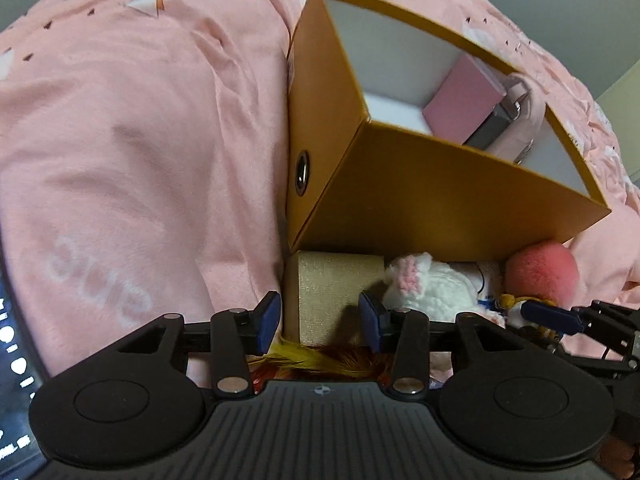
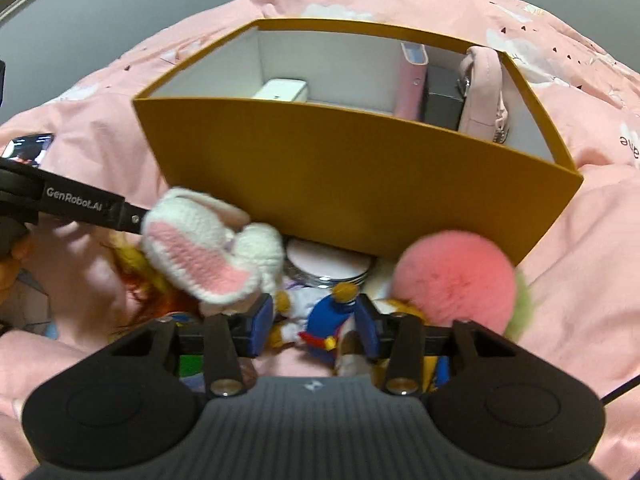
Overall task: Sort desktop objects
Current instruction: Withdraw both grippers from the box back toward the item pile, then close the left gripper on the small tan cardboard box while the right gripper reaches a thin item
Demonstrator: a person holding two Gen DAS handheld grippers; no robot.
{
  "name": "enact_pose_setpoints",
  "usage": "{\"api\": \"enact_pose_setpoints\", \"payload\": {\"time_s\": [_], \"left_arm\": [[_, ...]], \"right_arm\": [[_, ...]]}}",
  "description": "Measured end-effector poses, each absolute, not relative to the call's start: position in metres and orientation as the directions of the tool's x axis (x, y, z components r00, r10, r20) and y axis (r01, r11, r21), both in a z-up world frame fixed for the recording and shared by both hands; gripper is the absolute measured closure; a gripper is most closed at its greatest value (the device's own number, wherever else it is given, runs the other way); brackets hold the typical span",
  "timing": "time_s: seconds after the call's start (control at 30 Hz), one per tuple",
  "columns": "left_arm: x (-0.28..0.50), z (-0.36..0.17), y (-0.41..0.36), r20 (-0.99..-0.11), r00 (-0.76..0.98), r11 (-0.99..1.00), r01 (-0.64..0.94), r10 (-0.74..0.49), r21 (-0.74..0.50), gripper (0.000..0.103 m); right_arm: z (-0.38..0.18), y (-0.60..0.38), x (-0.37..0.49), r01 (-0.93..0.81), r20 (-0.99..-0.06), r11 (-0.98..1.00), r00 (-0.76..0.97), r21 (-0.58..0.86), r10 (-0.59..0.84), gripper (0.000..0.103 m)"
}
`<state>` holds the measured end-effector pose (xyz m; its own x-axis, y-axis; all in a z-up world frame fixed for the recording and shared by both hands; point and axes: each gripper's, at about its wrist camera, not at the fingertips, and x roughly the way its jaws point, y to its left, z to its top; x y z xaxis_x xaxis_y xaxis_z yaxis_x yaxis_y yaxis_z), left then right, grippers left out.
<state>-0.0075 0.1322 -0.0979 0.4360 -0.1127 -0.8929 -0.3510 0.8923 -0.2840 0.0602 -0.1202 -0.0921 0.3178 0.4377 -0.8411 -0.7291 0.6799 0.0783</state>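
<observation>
An open orange box (image 1: pixel 420 200) (image 2: pixel 352 176) stands on the pink bedding. It holds a pink case (image 1: pixel 460 100), a grey block (image 2: pixel 442 102), a pink pouch (image 2: pixel 482 92) and a white item (image 2: pixel 280 90). My left gripper (image 1: pixel 320 322) is open around a beige box (image 1: pixel 336 292), with a yellow-orange feathery thing (image 1: pixel 320 360) below it. My right gripper (image 2: pixel 316 322) is open around a small blue-clad duck figure (image 2: pixel 328 320). A white crocheted bunny (image 2: pixel 208 240) (image 1: pixel 424 288) and a pink fluffy ball (image 2: pixel 452 280) (image 1: pixel 540 272) lie beside it.
A round pink-lidded tin (image 2: pixel 328 264) lies under the orange box's front edge. Pink bedding (image 1: pixel 140 160) fills the left. A phone screen (image 2: pixel 28 148) lies far left, and a screen (image 1: pixel 16 360) shows at the left edge. The right gripper's fingers (image 1: pixel 560 318) show at the left view's right.
</observation>
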Motion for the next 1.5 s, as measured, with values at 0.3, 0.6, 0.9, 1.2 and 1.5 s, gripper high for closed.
{"api": "enact_pose_setpoints", "payload": {"time_s": [0.3,0.6,0.9,1.2,1.5], "left_arm": [[0.001,-0.114,0.136,-0.892,0.413,0.869,-0.356,-0.183,-0.343,0.042],[0.009,-0.132,0.144,-0.881,0.405,0.826,-0.390,-0.243,-0.407,0.023],[0.005,-0.133,0.142,-0.880,0.409,0.815,-0.408,-0.239,-0.411,0.028],[-0.012,-0.108,0.127,-0.896,0.427,0.889,-0.356,-0.119,-0.287,0.044],[-0.027,-0.090,0.110,-0.875,0.464,0.934,-0.235,-0.134,-0.268,0.052]], "right_arm": [[-0.101,-0.106,0.078,-0.755,-0.845,0.655,0.343,0.012,0.411,0.060],[-0.117,-0.106,0.092,-0.748,-0.863,0.663,0.305,0.045,0.402,0.060],[-0.119,-0.108,0.096,-0.733,-0.864,0.677,0.298,0.065,0.406,0.059],[-0.121,-0.111,0.093,-0.729,-0.881,0.682,0.284,0.059,0.379,0.059],[-0.116,-0.128,0.100,-0.694,-0.891,0.715,0.270,0.083,0.366,0.059]]}}
